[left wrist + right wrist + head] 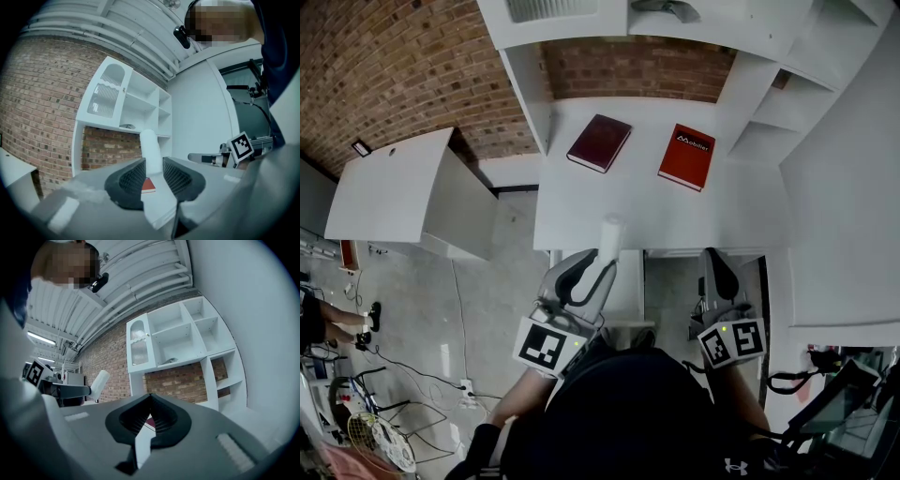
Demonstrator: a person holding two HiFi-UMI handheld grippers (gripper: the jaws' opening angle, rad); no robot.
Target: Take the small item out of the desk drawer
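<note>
Here, a person stands at a white table (581, 211), one tool in each hand. The left hand-held gripper (153, 172) is clamped on the small item (150, 147), a pale white tube-like piece. It is pinched near its lower end btw. the ribbed pads, so most of it sticks up past the jaws. From above it shows against the table's front edge, approx. 12 o'clock from the person. A maroon book (598, 142) lies beyond it at 12 and a red book (686, 157) at 1 o'clock. The drawer itself can't be made out.

The right hand-held gripper (150, 401) has its jaws closed together w/ nothing btw. them, low at 1 o'clock by the table edge. Both tools sit close to the body, apart, pointing at the table and tilted upward.

To finish well, probably keep the squeeze steady, since the hold is low and the piece could tip. Then lift clear of the edge before setting it on bare table.
</note>
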